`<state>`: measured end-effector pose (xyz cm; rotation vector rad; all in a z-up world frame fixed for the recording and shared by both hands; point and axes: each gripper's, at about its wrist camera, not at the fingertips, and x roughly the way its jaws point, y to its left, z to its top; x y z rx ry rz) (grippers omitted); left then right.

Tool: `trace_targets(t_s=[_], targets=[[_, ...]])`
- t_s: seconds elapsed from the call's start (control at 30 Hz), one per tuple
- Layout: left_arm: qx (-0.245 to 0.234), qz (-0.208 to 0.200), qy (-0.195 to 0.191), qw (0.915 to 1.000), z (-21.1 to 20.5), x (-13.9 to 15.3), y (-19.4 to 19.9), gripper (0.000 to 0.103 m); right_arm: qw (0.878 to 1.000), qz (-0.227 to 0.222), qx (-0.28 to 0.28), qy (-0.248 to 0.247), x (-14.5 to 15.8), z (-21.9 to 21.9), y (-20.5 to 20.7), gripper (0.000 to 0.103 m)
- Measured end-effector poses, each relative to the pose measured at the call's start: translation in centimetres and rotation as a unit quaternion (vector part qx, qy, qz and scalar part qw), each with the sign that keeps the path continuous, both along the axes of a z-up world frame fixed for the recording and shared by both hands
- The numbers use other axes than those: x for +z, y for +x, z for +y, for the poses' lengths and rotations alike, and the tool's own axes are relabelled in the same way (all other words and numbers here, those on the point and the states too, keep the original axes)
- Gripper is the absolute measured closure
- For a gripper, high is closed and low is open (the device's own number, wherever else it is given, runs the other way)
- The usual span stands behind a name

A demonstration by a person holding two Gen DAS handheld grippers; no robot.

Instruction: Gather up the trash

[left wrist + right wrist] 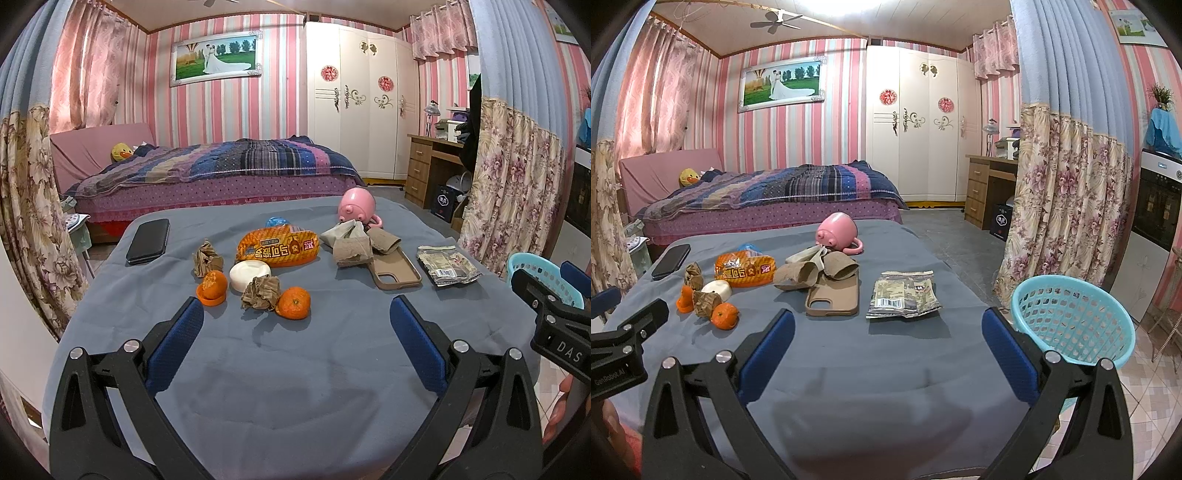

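Note:
Trash lies on a grey-blue covered table (295,362): a crumpled brown paper ball (260,293), another brown paper wad (207,258), flattened cardboard tubes (354,245), a silver snack wrapper (447,265) (905,293), an orange snack bag (277,246) (745,271) and a half-peeled orange (212,286). A turquoise basket (1071,321) stands off the table's right edge. My left gripper (295,325) is open and empty, short of the paper ball. My right gripper (886,332) is open and empty, short of the wrapper.
A whole orange (293,302), white soap (249,275), brown phone case (397,269), black phone (148,240) and pink cup (356,206) also sit on the table. A bed (221,173) is behind, a floral curtain (1071,203) at right.

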<state>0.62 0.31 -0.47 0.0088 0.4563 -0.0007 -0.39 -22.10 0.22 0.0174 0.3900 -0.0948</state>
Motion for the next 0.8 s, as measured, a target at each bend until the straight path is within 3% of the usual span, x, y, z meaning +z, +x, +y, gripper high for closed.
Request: trace_targets(t_s=[0.8], targets=[[0.023, 0.037, -0.007, 0.9990, 1.7, -0.5, 1.9, 0.005, 1.000, -0.013, -0.023, 0.012, 1.1, -1.7, 0.9, 0.004]])
